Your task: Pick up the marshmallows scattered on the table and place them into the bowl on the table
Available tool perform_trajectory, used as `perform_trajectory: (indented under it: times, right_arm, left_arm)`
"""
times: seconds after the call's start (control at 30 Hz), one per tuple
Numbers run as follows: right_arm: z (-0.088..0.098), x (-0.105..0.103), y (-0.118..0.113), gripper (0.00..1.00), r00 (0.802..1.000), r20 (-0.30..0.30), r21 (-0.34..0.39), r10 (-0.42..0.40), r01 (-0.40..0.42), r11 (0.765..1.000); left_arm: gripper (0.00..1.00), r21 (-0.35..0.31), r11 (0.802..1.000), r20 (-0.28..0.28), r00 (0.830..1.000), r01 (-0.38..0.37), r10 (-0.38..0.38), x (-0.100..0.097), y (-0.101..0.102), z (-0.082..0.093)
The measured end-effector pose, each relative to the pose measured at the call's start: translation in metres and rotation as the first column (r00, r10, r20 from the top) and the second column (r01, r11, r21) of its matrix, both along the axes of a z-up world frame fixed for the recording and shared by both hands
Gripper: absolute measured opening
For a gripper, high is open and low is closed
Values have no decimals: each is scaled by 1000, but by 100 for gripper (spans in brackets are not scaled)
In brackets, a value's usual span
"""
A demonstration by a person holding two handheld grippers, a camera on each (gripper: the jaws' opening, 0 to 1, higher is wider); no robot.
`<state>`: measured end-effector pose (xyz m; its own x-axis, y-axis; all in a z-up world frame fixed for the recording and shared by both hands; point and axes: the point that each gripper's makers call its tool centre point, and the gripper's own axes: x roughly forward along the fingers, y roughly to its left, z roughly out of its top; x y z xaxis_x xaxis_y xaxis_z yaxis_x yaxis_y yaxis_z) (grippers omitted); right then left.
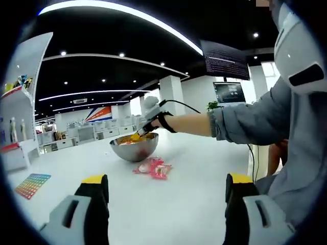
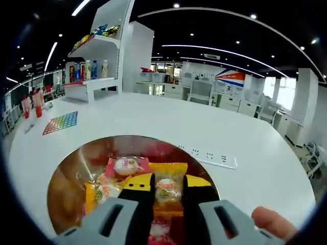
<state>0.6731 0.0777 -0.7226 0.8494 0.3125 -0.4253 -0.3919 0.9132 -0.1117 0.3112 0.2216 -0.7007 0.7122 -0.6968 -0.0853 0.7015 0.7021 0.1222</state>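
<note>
We see bright ceiling strips (image 1: 127, 15) glaring on the white table (image 1: 194, 194); edges bend and blur, colours soft.

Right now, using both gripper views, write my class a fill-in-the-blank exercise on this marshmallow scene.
1. The right gripper is poised over the metal ____.
2. The orange packet sits between its ____.
3. The pink packets lie on the white ____.
4. The left gripper is ____, holding nothing.

Missing words: bowl; jaws; table; open
</note>
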Motion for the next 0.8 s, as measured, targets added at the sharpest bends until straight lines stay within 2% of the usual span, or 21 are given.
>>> perform_trajectory:
  times: [0.13,0.27,0.47,0.63,0.8]
  right_arm:
    - [1,-5,-4,21,1000,2,-10,14,-14,1000]
    - [20,-11,-7,28,998,54,31,24,-25,999]
    - [41,-15,-11,34,992,120,23,38,-41,999]
    - [46,-18,-16,53,990,138,40,42,-48,998]
    - [45,-24,-21,64,988,149,48,49,-57,997]
  left_arm:
    - [94,-10,1000,0,1000,-2,2,1,0,0]
    - [94,-3,1000,-2,1000,1,-1,1,-2,-2]
    - [94,8,1000,-2,1000,5,-5,1,-7,-4]
    - [94,0,1000,1,1000,11,-11,-1,-9,-1]
    - [94,7,1000,3,1000,6,-6,-2,-8,-1]
